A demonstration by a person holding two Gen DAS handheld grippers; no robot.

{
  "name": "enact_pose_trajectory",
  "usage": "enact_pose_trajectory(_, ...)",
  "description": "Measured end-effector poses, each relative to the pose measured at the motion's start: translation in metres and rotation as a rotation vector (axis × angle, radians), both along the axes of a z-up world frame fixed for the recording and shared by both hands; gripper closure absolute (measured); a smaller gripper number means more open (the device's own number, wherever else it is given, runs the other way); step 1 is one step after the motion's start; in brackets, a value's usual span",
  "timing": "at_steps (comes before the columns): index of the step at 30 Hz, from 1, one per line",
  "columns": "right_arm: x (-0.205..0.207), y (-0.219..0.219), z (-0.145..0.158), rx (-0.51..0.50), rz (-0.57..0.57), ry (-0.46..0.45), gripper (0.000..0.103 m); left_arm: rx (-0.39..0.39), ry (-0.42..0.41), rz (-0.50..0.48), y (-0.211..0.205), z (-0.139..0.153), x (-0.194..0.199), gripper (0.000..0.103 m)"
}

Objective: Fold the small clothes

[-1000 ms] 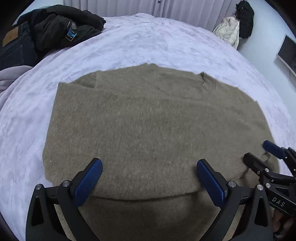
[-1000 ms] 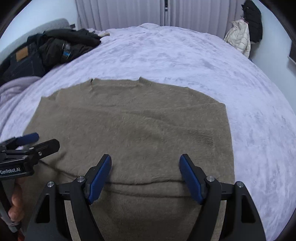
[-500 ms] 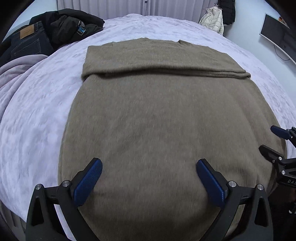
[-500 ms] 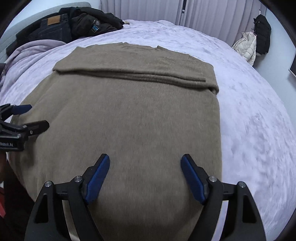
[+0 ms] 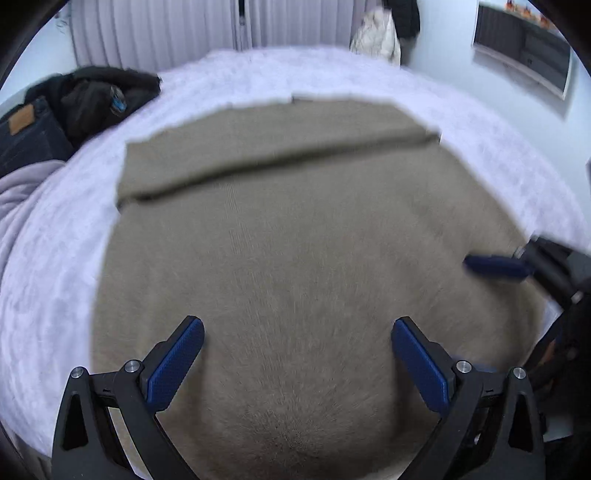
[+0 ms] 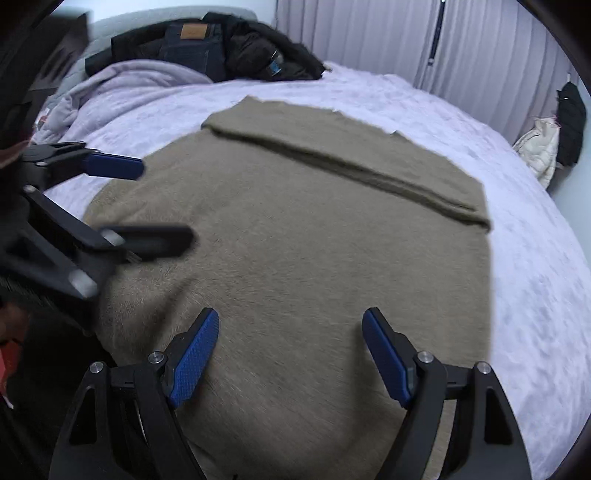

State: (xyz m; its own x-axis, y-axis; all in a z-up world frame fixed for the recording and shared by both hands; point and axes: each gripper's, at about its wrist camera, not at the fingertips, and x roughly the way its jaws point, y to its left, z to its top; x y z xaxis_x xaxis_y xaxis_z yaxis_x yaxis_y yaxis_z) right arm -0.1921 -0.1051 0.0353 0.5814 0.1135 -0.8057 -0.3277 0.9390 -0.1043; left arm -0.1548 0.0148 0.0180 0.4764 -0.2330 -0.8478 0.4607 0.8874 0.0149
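Observation:
An olive-brown knitted sweater (image 5: 295,240) (image 6: 314,240) lies flat on a lilac bed, its far part folded over into a band (image 5: 277,147) (image 6: 351,162). My left gripper (image 5: 295,328) hangs open above the near half of the sweater, nothing between its blue pads (image 5: 177,362). Over the near right part of the cloth my right gripper (image 6: 291,321) stands open too, empty. Each gripper also shows in the other's view: the right one at the right edge (image 5: 517,266), the left one at the left edge (image 6: 110,199). The sweater's near hem is hidden below both views.
Dark jackets and jeans (image 5: 74,107) (image 6: 221,51) are piled at the bed's far left, beside a rumpled lilac blanket (image 6: 122,85). Curtains (image 5: 166,33) close off the back. A pale jacket (image 6: 539,147) and a dark one hang at the right wall. Bare bedspread (image 6: 535,277) lies right of the sweater.
Both grippers have drawn back toward the near edge of the bed and rolled. A fold now shows across the sweater's far part. The two grippers stayed open.

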Motion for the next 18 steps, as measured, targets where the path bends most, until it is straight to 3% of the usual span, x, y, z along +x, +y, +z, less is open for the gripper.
enact_pose_trajectory(1, -0.001, 0.002, -0.009, -0.024, 0.005, 0.009, 0.021, 0.014, 0.003, 0.006, 0.004, -0.011, -0.002, 0.000)
enact_pose_trajectory(3, -0.014, -0.001, -0.016, -0.065, 0.034, -0.028, 0.021, -0.043, -0.040, 0.003, 0.020, -0.010, -0.019, 0.000)
enact_pose_trajectory(10, -0.075, -0.036, -0.027, -0.167, 0.096, -0.014, 0.019, 0.021, -0.031, -0.005, 0.050, -0.018, -0.056, 0.000)
enact_pose_trajectory(14, -0.091, -0.032, -0.028, -0.297, 0.133, 0.012, 0.019, 0.005, -0.039, 0.025, 0.046, 0.003, -0.057, 0.000)
enact_pose_trajectory(18, -0.086, -0.032, 0.008, -0.207, 0.134, -0.053, 0.019, -0.053, -0.094, 0.014, 0.030, 0.032, -0.040, 0.000)
